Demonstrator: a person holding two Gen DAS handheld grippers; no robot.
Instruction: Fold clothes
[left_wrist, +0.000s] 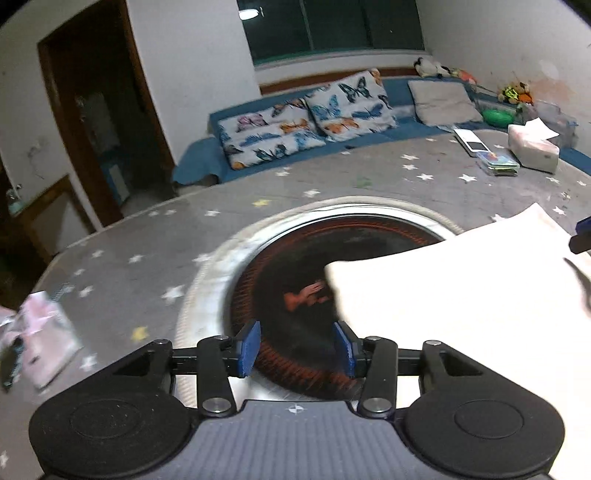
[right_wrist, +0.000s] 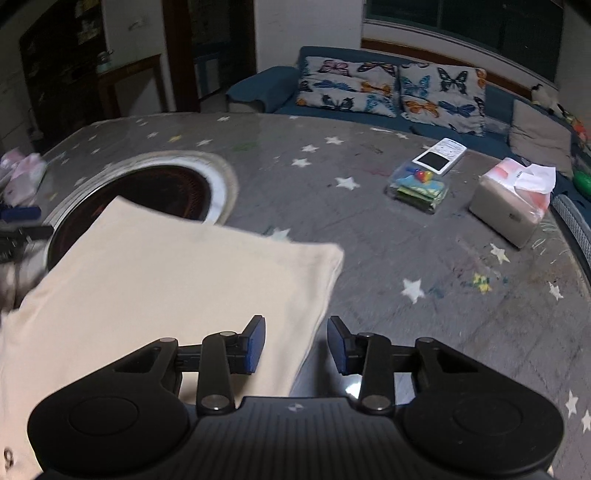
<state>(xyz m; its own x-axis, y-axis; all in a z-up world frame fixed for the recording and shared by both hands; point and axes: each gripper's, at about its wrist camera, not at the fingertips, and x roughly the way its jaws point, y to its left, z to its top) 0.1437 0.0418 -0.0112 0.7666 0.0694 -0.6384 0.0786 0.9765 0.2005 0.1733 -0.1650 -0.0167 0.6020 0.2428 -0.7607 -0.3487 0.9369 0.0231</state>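
Note:
A cream folded garment (right_wrist: 166, 288) lies flat on the grey star-patterned table (right_wrist: 406, 240), partly over the round dark heater opening (right_wrist: 166, 188). My right gripper (right_wrist: 297, 343) hovers over the garment's right edge; its jaws stand apart and the blue pads do not press the cloth. In the left wrist view the same garment (left_wrist: 461, 314) fills the right side. My left gripper (left_wrist: 297, 347) is open over the heater opening (left_wrist: 295, 280), just left of the garment's corner, with nothing between its pads. The right gripper's blue tip (left_wrist: 581, 240) shows at the far right edge.
A tissue pack (right_wrist: 513, 199), a clear box of colourful items (right_wrist: 417, 184) and a white device (right_wrist: 439, 155) sit at the table's far right. A pink packet (left_wrist: 40, 332) lies at the left edge. A blue sofa with butterfly cushions (left_wrist: 306, 118) stands behind.

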